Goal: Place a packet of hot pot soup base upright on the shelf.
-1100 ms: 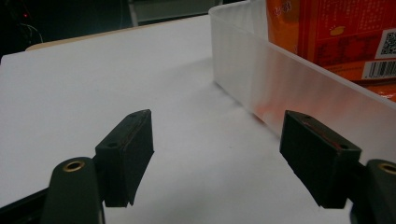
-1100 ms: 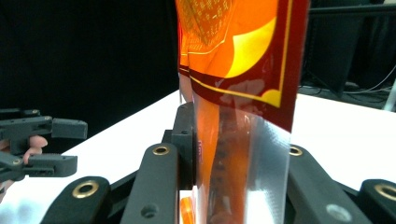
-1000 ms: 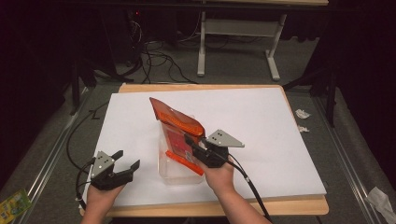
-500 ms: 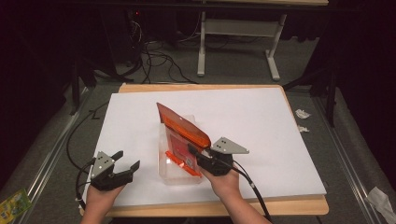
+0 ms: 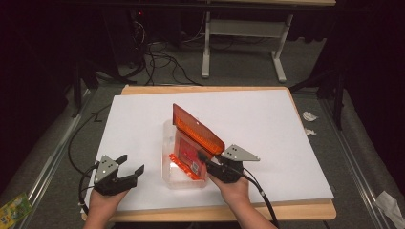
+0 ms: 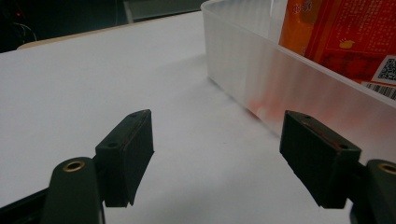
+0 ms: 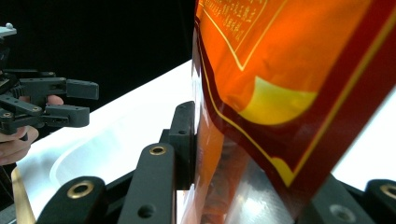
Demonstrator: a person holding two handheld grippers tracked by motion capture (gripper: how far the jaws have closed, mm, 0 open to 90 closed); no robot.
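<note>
An orange-red snack bag stands tilted in a clear plastic container at the middle of the white table top. My right gripper is shut on the bag's lower right edge. In the right gripper view, a black pad presses on the glossy bag; the other pad is hidden behind it. My left gripper rests open on the table, left of the container. Nothing lies between its jaws, and the container wall with the bag behind it stands just ahead to the right.
White sheet covers a wooden table with free room at the back and right. The left gripper and the hand holding it appear far off in the right gripper view. Cables and a desk frame lie on the dark floor beyond.
My right gripper has sunk a little and drawn toward the near edge with the bag, which now sits lower in the container. The left gripper has not moved.
</note>
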